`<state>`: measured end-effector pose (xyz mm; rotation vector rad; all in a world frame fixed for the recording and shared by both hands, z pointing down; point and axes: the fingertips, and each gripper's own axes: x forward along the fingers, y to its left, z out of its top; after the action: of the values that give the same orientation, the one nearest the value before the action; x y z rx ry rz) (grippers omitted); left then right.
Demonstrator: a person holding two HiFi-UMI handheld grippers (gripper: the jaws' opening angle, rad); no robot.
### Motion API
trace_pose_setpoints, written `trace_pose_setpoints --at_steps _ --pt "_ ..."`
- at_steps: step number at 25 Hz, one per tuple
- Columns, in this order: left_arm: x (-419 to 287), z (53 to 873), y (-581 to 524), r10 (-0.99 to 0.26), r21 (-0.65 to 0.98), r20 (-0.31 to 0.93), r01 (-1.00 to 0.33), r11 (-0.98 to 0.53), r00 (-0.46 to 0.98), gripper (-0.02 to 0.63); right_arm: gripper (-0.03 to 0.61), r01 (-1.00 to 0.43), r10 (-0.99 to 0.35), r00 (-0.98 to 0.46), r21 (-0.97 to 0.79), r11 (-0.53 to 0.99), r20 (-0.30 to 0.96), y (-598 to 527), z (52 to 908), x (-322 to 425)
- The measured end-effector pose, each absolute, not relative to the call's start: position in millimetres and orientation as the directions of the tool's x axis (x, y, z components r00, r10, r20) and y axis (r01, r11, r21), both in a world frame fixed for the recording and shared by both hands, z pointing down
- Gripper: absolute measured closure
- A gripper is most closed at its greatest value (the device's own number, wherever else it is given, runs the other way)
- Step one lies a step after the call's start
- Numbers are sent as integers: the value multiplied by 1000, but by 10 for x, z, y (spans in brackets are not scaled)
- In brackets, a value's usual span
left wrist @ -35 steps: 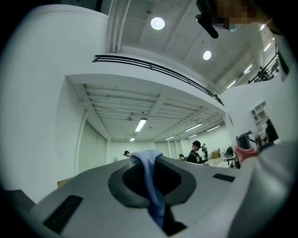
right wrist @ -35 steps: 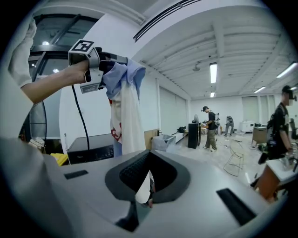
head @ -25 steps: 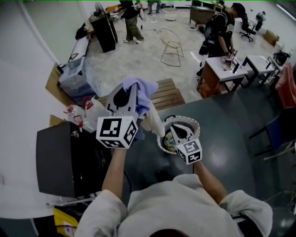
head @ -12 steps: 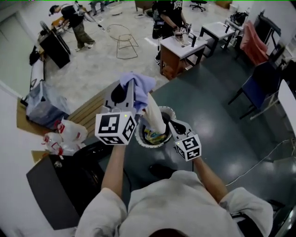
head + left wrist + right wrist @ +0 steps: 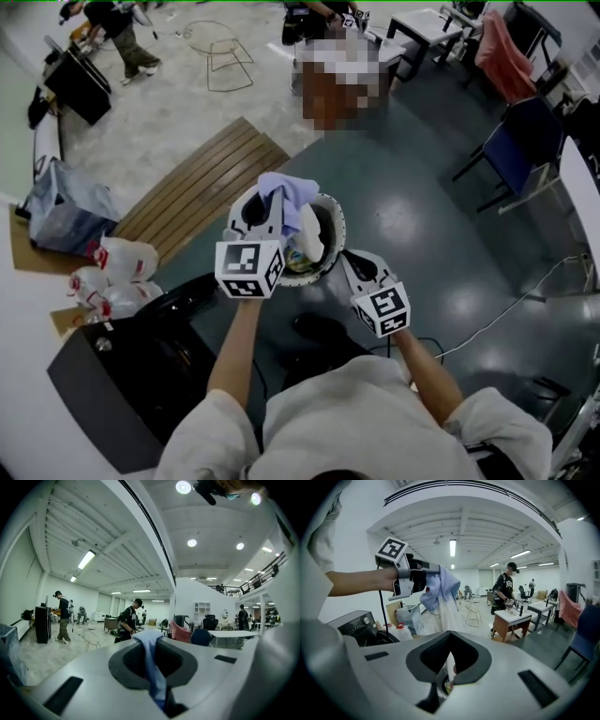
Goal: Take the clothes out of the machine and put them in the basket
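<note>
The left gripper (image 5: 267, 195) is clamped on a blue cloth (image 5: 286, 186), which runs straight through its closed jaws in the left gripper view and bunches over their top towards 1 o'clock in the head view. A white cloth (image 5: 309, 239) hangs from the same bundle, and its tail dips inside the basket (image 5: 336, 225), which stands on the floor (image 5: 441, 216) at 12 o'clock from the person with other clothes (image 5: 298, 258) already in it. The right gripper (image 5: 354, 255) sits at the basket's 5 o'clock side, its jaws drawn together with only a slit between them and nothing held. The machine (image 5: 112, 384) lies well apart at 8 o'clock. The step in hand looks like the drop, and the task seems partly done. To do it well, bring the left gripper a little towards 1 o'clock so that the whole bundle hangs over the basket's middle, lower it until the white tail piles up inside, then open the jaws fully. The blue cloth may cling to the jaw tops, so a small shake, or a nudge from the empty right gripper, should free it inside the rim
</note>
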<state>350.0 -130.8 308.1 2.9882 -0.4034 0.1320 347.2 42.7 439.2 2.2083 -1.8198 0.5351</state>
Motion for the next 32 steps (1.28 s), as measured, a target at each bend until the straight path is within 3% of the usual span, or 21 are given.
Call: trace_pose_setpoints --at_steps 17,27,28,30,32 --pt "3608 6259 -1483 -239 192 441 -352 -916 865 580 557 -975 -839 75 -135 -174 538 395 5713 3322" --pt "3734 7588 -1317 -132 196 667 -343 -919 734 580 556 -973 -851 84 -141 -182 519 213 5946 3572" --pt "3742 7706 -1283 -103 201 701 -334 -921 706 550 557 -973 -851 84 -140 -182 519 209 5949 3587" --pt "3740 7936 -1213 -38 235 755 -324 -916 654 310 556 -973 -850 88 -138 -184 519 212 5962 3626" --pt "3703 8103 -1163 -1 260 784 -330 -908 621 259 555 -972 -845 94 -136 -193 526 233 5971 3659"
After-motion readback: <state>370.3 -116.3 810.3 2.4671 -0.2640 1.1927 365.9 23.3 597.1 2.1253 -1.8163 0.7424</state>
